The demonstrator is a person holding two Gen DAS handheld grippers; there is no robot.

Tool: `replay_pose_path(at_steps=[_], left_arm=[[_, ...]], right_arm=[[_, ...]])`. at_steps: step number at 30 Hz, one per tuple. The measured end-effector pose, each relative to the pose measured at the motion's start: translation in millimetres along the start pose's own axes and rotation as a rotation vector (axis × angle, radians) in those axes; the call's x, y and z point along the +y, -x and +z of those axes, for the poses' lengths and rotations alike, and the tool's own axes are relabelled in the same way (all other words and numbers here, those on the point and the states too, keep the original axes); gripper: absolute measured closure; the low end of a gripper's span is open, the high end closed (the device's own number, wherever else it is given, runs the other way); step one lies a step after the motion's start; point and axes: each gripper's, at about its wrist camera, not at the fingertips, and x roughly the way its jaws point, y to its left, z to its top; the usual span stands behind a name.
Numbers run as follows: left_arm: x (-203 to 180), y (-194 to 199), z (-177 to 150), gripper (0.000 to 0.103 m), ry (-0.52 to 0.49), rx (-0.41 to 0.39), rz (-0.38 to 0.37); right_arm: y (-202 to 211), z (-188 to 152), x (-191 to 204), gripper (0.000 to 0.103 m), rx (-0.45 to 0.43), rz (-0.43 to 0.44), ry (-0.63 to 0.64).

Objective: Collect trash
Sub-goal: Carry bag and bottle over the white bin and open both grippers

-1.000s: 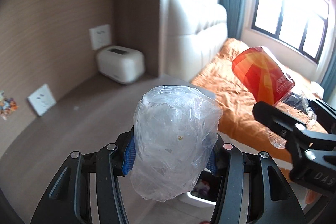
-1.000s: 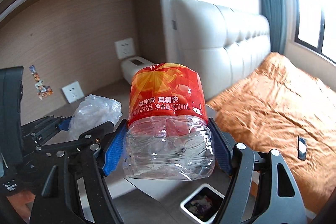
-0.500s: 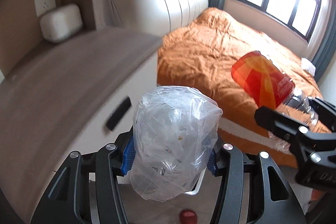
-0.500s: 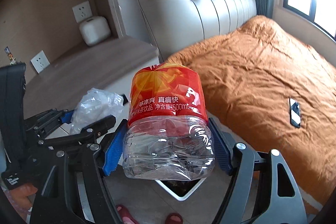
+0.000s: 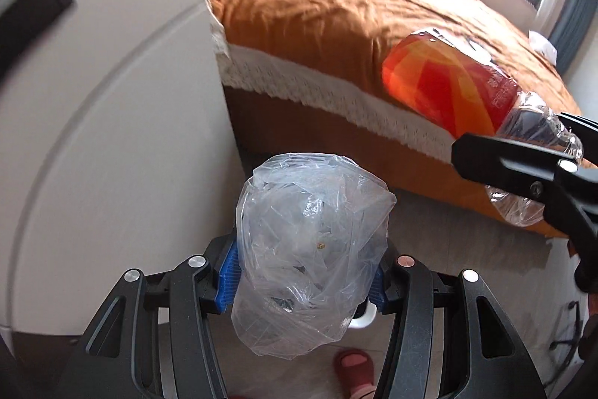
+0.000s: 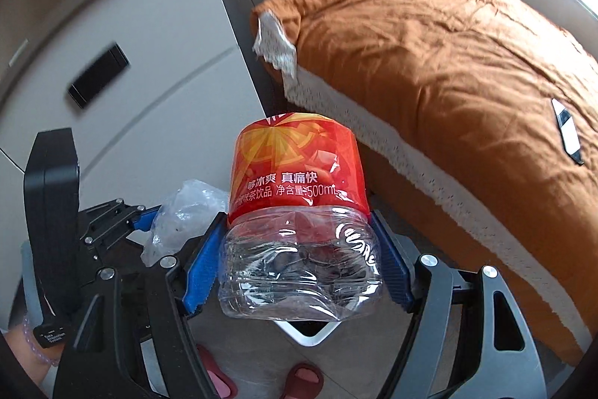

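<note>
My left gripper [image 5: 302, 281] is shut on a crumpled clear plastic bag [image 5: 310, 249], held in the air above the floor. My right gripper [image 6: 297, 272] is shut on an empty plastic bottle [image 6: 299, 212] with a red and orange label. The bottle also shows in the left wrist view [image 5: 459, 92], to the right of the bag. The bag also shows in the right wrist view [image 6: 179, 215], left of the bottle. A white bin rim [image 6: 310, 333] shows below the bottle, mostly hidden; a bit of it [image 5: 364, 318] shows under the bag.
A bed with an orange cover [image 6: 448, 62] fills the right side. A white drawer cabinet [image 6: 123, 70] stands on the left, close to the bed. A small black and white object [image 6: 566, 131] lies on the bed. Red slippers [image 6: 302, 378] are on the tiled floor below.
Both grippers have moved down from the cabinet top toward the floor beside the bed, each keeping its load. The bin and slippers now sit close below them.
</note>
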Motion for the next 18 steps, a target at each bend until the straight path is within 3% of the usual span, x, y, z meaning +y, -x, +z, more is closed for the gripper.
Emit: replay_pose_path(at_steps=[5, 6, 7, 8, 9, 14, 18], left_arm=[[-0.8, -61.7, -17.5, 0.045, -0.028, 0.024, -0.03], [-0.2, -70.3, -20.1, 0.03, -0.03, 0.034, -0.042], [1.2, -84.3, -25.7, 0.004, -0.032, 0.053, -0.051], [1.6, -91.1, -31.0, 0.005, -0.036, 0.052, -0.034], [2.4, -98.0, -35.8, 0.005, -0.045, 0.044, -0.016], [8.8, -138.1, -58.6, 0.005, -0.063, 0.108, 0.001], [14.4, -142.8, -67.1, 0.005, -0.052, 0.111, 0.02]], right_arm=[[-52.8, -21.7, -18.6, 0.029, 0.043, 0.019, -0.01], [-65.8, -27.3, -22.0, 0.029, 0.052, 0.021, -0.006], [-76.0, -32.3, -25.3, 0.027, 0.057, 0.028, -0.005], [-88.1, -37.8, -28.4, 0.02, 0.068, 0.038, -0.004], [-102.0, -43.8, -31.5, 0.005, 0.089, 0.038, 0.0], [-140.0, -72.9, -33.3, 0.004, 0.157, -0.008, 0.04], [-144.9, -83.6, -30.1, 0.004, 0.179, -0.009, 0.04]])
